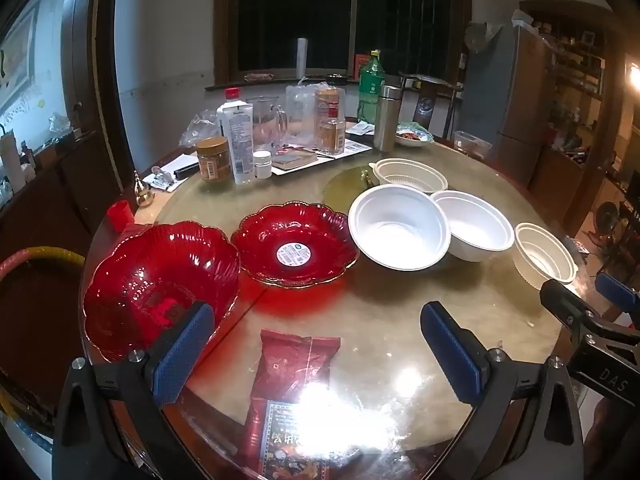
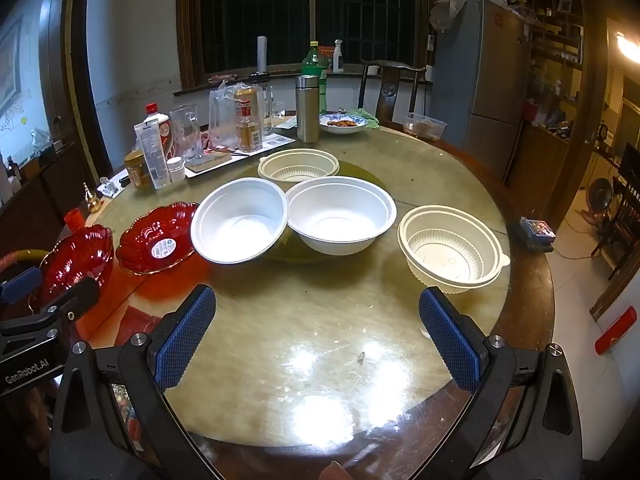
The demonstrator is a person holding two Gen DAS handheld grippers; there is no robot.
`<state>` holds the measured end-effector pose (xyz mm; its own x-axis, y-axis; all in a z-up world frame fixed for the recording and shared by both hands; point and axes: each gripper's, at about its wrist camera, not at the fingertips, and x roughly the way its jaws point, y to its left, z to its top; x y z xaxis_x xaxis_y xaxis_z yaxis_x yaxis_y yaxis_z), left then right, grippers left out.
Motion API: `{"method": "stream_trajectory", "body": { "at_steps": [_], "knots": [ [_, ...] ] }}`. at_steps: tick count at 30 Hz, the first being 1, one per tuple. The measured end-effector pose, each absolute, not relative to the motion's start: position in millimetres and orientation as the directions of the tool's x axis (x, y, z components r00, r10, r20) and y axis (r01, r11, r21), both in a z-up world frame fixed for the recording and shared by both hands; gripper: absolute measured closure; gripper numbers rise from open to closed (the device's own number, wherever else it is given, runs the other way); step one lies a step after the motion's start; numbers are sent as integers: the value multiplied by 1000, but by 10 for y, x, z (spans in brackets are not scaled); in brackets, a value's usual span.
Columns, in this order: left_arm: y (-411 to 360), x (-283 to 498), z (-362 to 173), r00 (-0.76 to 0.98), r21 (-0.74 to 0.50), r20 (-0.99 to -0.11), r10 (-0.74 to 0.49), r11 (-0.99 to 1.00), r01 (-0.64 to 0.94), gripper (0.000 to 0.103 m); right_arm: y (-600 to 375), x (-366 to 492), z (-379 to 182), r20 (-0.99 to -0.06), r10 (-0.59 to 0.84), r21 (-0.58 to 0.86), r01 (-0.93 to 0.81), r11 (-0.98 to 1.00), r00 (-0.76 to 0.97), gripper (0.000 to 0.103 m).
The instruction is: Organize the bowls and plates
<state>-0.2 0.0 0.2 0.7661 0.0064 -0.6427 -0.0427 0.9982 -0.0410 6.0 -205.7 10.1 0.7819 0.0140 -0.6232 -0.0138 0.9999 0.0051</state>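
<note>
Bowls [image 2: 240, 220]: white, round, empty.

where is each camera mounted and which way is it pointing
Left wrist: on the left gripper, tilted down over the table's near left edge toward the two red dishes; its own open blue-padded fingers show, plus the right gripper at right.
Right wrist: on the right gripper, tilted down over the table's middle toward the white bowls; its open fingers show, the left gripper at left.
Shared: dishes, bowls, window.
</note>
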Motion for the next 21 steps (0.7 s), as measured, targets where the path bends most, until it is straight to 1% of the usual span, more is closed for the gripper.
{"method": "stream_trajectory", "body": {
  "at_steps": [5, 18, 21],
  "knots": [
    [-5, -25, 4, 773, -33, -634, 21, 998, -54, 0, -2047, 72, 89, -628, 12, 1, -15, 1000, 778, 0],
    [34, 3, -33, 763, -40, -646, 24, 997, -65, 0, -2063, 80, 76, -632, 13, 3, -14, 1000, 775, 0],
    [32, 8, -42, 763, -37, -646, 23, 997, -61, 0, -2078, 105, -5, -637, 15, 9, -13, 1000, 771, 0]
  ]
}}
